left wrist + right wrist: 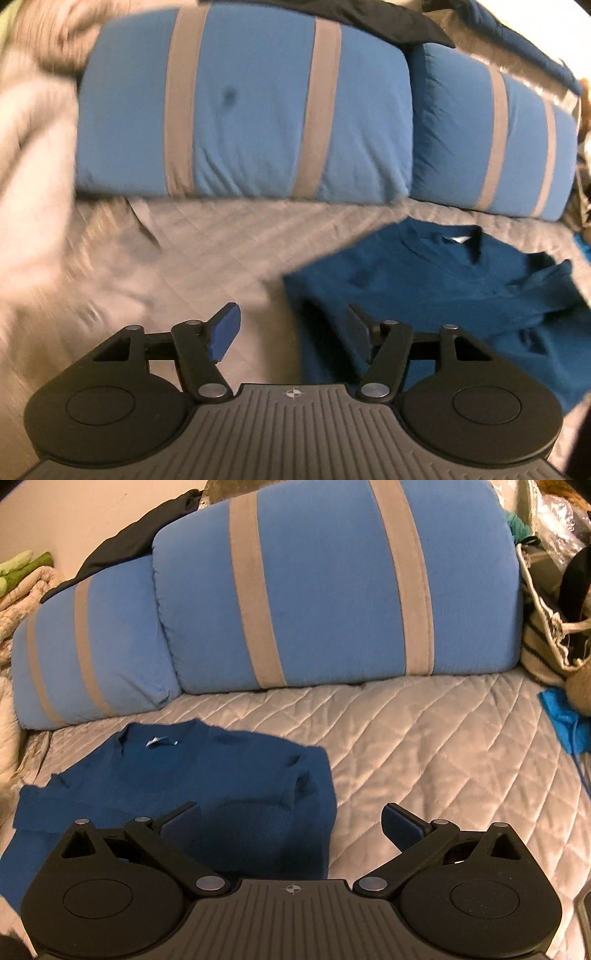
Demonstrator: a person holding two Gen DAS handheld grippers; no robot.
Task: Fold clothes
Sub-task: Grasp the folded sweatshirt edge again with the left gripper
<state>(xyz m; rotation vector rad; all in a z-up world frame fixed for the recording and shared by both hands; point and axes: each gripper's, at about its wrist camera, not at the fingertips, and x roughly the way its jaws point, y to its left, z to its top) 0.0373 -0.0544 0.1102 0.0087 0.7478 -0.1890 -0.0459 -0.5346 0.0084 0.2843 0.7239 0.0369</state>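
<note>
A dark blue sweater (461, 291) lies partly folded on the grey quilted cover, collar and white neck label toward the cushions. In the left wrist view it fills the lower right, and my left gripper (291, 332) hovers open over its left edge; the right finger (357, 332) is above the fabric, the left one above bare quilt. Nothing sits between the pads. In the right wrist view the sweater (207, 775) lies at lower left. My right gripper (291, 825) stands wide open above its right edge, holding nothing.
Two blue cushions with grey stripes (325, 590) lean along the back of the quilted cover (443, 746). A black garment (388, 22) is draped over them. A beige blanket (29, 166) is heaped at left. A woven bag (546, 635) and bright blue cloth (565, 720) sit at right.
</note>
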